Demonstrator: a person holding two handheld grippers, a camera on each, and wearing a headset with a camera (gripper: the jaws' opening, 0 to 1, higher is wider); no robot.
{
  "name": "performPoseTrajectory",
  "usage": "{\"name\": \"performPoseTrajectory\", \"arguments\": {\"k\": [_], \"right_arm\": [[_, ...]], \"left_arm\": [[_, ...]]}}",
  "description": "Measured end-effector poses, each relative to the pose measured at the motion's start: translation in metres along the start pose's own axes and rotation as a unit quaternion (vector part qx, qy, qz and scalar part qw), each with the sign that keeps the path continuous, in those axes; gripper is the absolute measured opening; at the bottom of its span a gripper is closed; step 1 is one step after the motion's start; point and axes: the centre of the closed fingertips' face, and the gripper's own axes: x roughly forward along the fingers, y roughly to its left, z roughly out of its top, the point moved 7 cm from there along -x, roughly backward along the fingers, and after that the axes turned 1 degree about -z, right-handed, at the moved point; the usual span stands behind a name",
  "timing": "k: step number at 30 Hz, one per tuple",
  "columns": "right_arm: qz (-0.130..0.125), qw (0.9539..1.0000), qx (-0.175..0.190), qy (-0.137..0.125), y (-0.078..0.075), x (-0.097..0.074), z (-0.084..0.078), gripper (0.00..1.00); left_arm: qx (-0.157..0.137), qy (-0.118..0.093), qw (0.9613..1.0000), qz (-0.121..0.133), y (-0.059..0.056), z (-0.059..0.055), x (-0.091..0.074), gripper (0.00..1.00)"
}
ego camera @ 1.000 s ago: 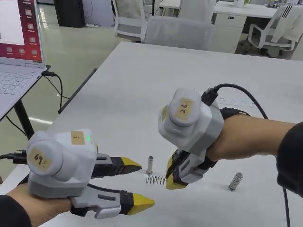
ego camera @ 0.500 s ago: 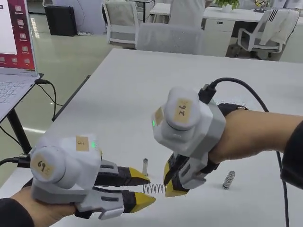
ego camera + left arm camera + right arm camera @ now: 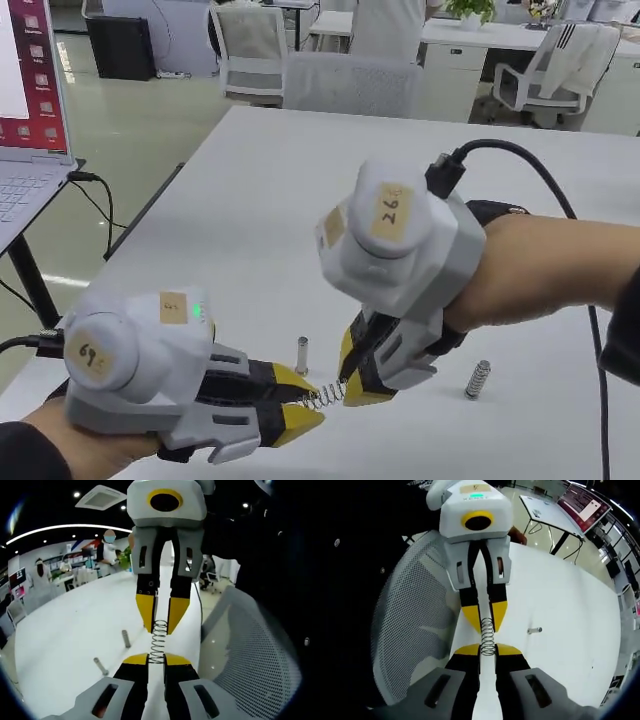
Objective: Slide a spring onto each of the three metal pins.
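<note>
Spring [image 3: 322,395] is held between the two grippers, roughly horizontal, one end in each set of tongs. It's low over the near part of the counter [image 3: 280,200], not yet on any pin.

Left gripper [image 3: 300,402], tagged 69: tongs pressed in on the spring's left end, yellow tips nearly together. Its own view shows the coil running straight up from its tips into the other gripper's tips.

Right gripper [image 3: 353,386], tagged 26: tongs angled down and pinching the spring's right end. Its own view shows the same thing mirrored, the coil bridging the two pairs of yellow tips.

Bare pin [image 3: 302,355] stands upright on the counter just behind the spring, between the two grippers and touching neither.

Second spring [image 3: 478,378] stands upright on the counter to the right of the right gripper, well apart from the held one. Can't tell whether there's a pin inside it.

Black cable [image 3: 520,165] plugs into the top of the right gripper and loops off right over the forearm [image 3: 545,275].

Laptop [image 3: 30,100] sits open on a stand at far left, off the counter. Office chairs [image 3: 350,85] are behind the counter's far edge. Mesh chair [image 3: 415,605] is below the counter edge in the right gripper view.
</note>
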Motion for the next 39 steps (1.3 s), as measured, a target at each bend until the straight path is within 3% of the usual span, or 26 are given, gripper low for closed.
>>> {"name": "performPoseTrajectory", "arguments": {"k": [16, 25, 28, 39], "right_arm": [[-0.002, 0.9988, -0.006, -0.049, -0.001, -0.009, 0.029, 0.07], [-0.003, 0.999, -0.005, -0.044, -0.005, -0.006, 0.03, 0.08], [0.004, 0.9993, -0.005, -0.037, -0.004, -0.004, 0.029, 0.14], [0.016, 0.9998, -0.004, -0.011, -0.008, 0.01, 0.027, 0.12]], "left_arm": [[-0.005, -0.005, 1.0, -0.002, 0.0, 0.001, 0.003, 0.03], [-0.015, -0.006, 0.9999, 0.003, 0.002, -0.001, 0.002, 0.02], [-0.017, -0.01, 0.9998, 0.004, 0.002, -0.001, 0.002, 0.02], [-0.017, -0.02, 0.9996, 0.01, 0.005, 0.001, 0.0, 0.02]]}}
